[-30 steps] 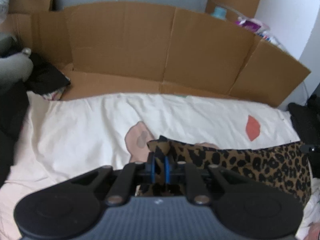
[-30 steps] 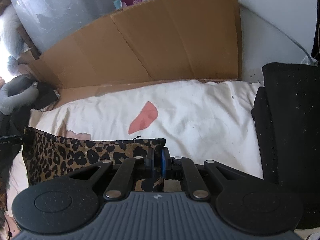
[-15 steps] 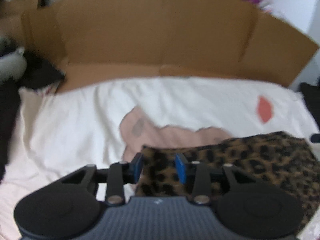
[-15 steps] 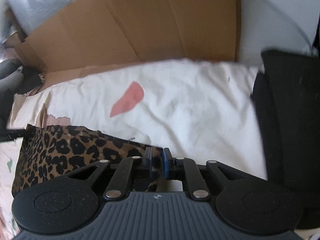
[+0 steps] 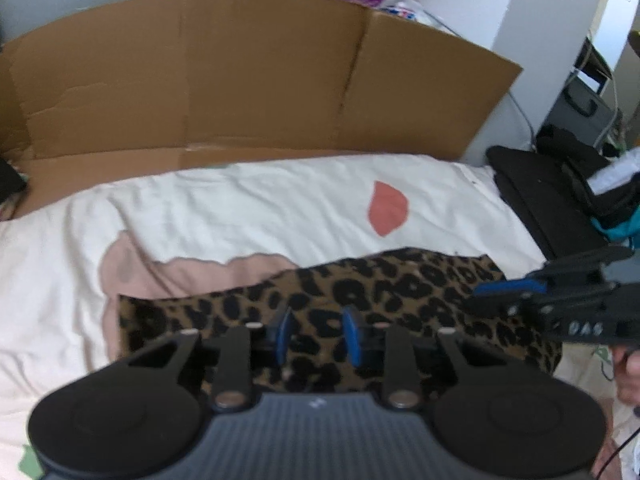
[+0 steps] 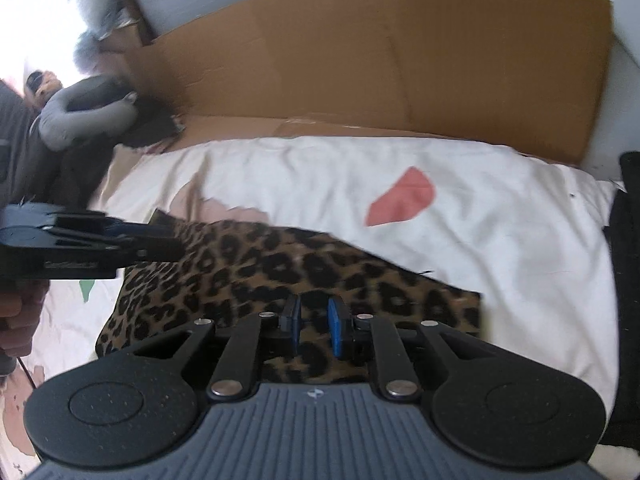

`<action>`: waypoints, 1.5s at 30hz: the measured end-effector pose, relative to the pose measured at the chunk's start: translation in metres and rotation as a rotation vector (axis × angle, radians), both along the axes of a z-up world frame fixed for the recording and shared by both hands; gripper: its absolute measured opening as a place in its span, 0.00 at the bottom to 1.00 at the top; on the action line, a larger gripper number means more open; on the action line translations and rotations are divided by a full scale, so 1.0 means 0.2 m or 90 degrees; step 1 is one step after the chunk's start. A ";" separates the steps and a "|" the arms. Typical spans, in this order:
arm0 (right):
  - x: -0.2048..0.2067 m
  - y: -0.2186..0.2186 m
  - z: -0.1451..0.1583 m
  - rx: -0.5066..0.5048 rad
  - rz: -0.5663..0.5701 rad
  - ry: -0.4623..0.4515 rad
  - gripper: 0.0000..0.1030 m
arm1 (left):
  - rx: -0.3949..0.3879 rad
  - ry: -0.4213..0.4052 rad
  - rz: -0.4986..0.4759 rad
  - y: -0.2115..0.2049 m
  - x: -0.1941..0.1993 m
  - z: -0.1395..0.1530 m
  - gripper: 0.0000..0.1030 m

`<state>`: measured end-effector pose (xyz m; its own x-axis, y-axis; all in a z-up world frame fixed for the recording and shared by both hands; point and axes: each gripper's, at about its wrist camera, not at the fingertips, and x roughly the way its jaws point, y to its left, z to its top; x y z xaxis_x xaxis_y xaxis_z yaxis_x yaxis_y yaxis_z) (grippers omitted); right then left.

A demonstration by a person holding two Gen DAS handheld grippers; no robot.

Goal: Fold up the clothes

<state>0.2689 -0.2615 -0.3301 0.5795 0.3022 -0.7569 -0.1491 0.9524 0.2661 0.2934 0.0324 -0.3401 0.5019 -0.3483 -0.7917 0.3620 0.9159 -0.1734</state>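
Left gripper [image 5: 314,334] jaws apart with a clear gap and closing, blue pads [image 5: 283,336] over the leopard-print garment [image 5: 360,300], nothing pinched between them. Right gripper [image 6: 314,330] jaws apart with a narrower gap and opening, pads free over the same cloth. A second ago both were clamped on the garment's raised edge; now it's released and lies flat, folded, on the white bedsheet [image 5: 248,204] in front of the cardboard [image 5: 224,76]. Each gripper shows at the other view's side edge.
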 end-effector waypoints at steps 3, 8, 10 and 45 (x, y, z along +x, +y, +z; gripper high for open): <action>0.01 0.07 -0.02 0.003 0.014 0.006 0.15 | 0.006 0.010 -0.016 -0.05 0.00 -0.04 0.28; 0.06 0.13 -0.08 -0.002 0.017 0.015 0.15 | 0.028 0.023 -0.022 -0.10 0.04 -0.11 0.28; 0.08 0.13 -0.09 -0.007 0.011 0.016 0.15 | 0.020 0.026 -0.011 -0.10 0.07 -0.12 0.28; 0.23 0.14 -0.22 -0.030 0.028 0.007 0.16 | -0.025 0.054 -0.027 -0.20 0.11 -0.19 0.18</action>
<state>0.3154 -0.2343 -0.3750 0.5577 0.2905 -0.7775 -0.1879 0.9566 0.2226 0.3161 -0.0075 -0.3784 0.4172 -0.4003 -0.8159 0.3833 0.8915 -0.2414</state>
